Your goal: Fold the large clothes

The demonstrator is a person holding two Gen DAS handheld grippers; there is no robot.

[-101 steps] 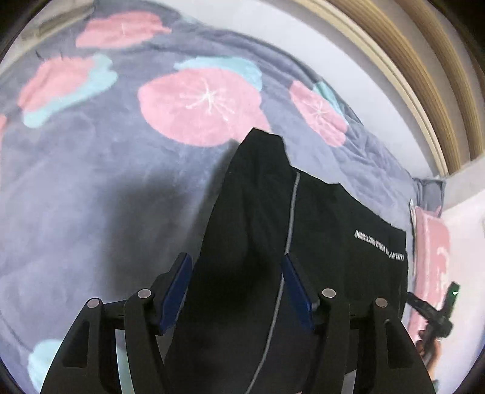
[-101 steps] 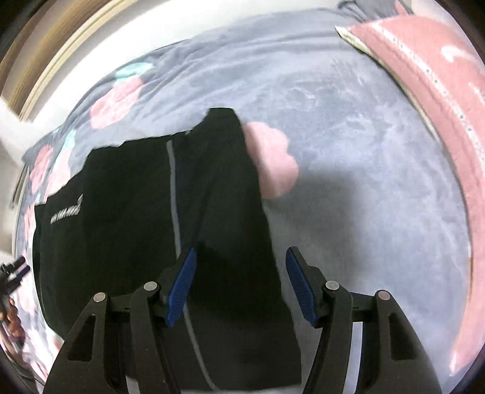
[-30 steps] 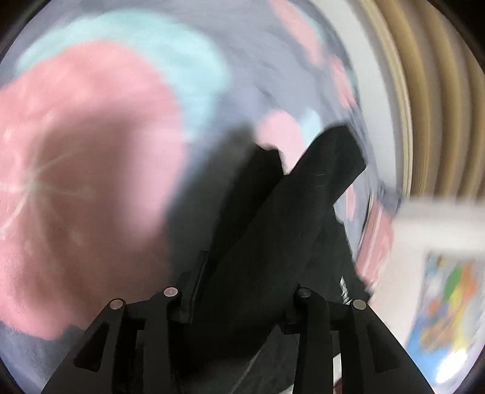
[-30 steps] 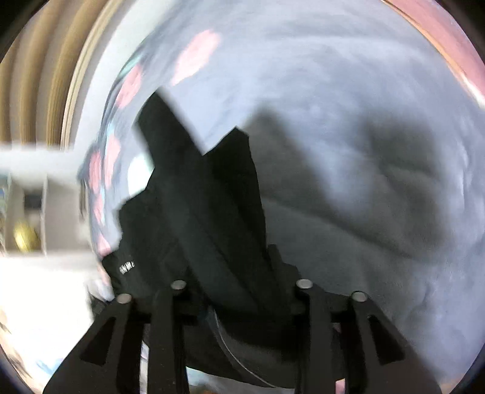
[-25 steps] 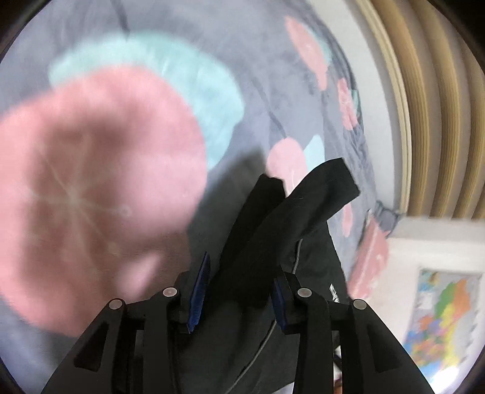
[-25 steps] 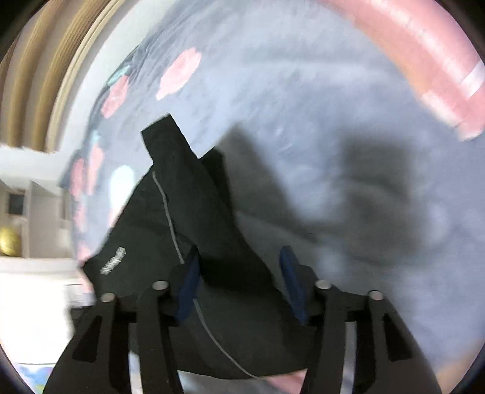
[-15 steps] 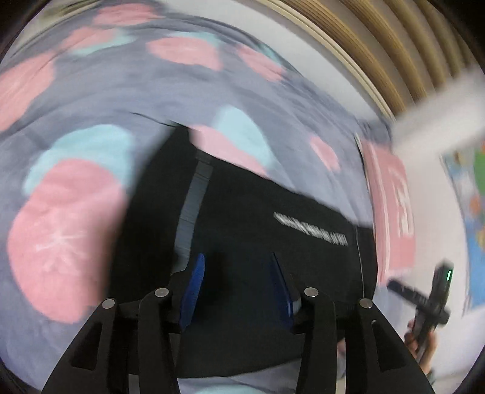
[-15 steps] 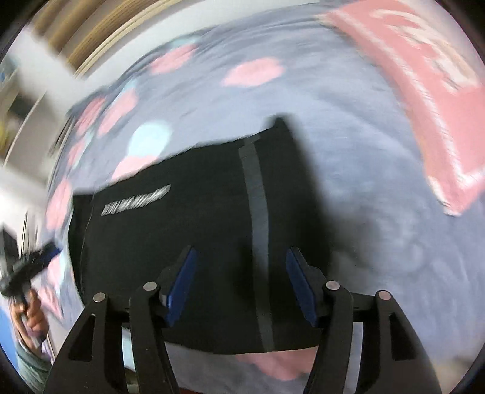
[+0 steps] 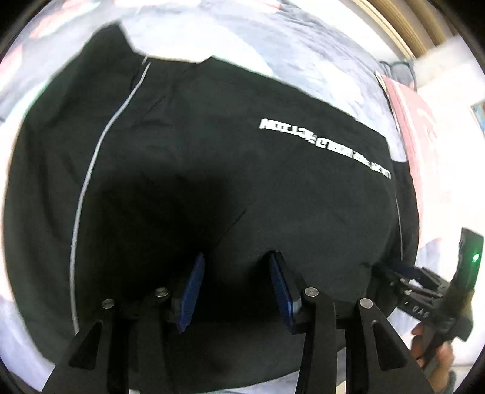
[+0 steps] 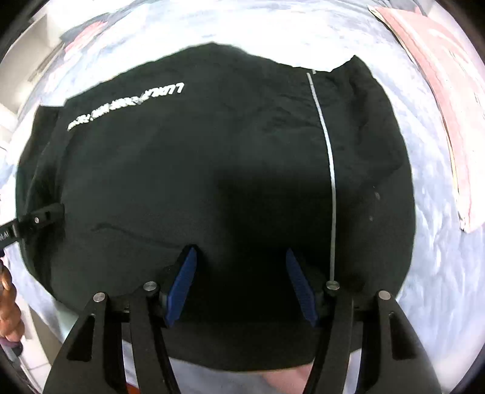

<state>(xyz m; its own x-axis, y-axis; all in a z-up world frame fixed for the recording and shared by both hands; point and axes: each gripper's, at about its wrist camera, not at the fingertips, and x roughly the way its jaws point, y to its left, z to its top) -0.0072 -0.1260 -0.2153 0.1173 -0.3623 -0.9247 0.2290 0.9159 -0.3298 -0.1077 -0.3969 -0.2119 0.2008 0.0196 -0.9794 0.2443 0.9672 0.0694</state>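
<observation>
A black garment (image 9: 230,169) with white lettering and a thin grey stripe lies folded flat on the bed; it also fills the right wrist view (image 10: 212,169). My left gripper (image 9: 236,278) is open, empty, just above the garment's near edge. My right gripper (image 10: 239,278) is open and empty over the near edge, close to the grey stripe (image 10: 329,157). The right gripper shows at the garment's right side in the left wrist view (image 9: 409,275). The left gripper shows at the garment's left side in the right wrist view (image 10: 39,221).
The garment rests on a grey fleece blanket (image 9: 303,51) with pink and teal flowers. A pink pillow (image 10: 448,100) lies at the right. A wooden headboard (image 9: 406,27) curves along the far side. The bed's near edge is just below the garment.
Both grippers carried the lifted garment end over and laid it down on the rest, then opened and let go. The garment now lies flat, folded shorter.
</observation>
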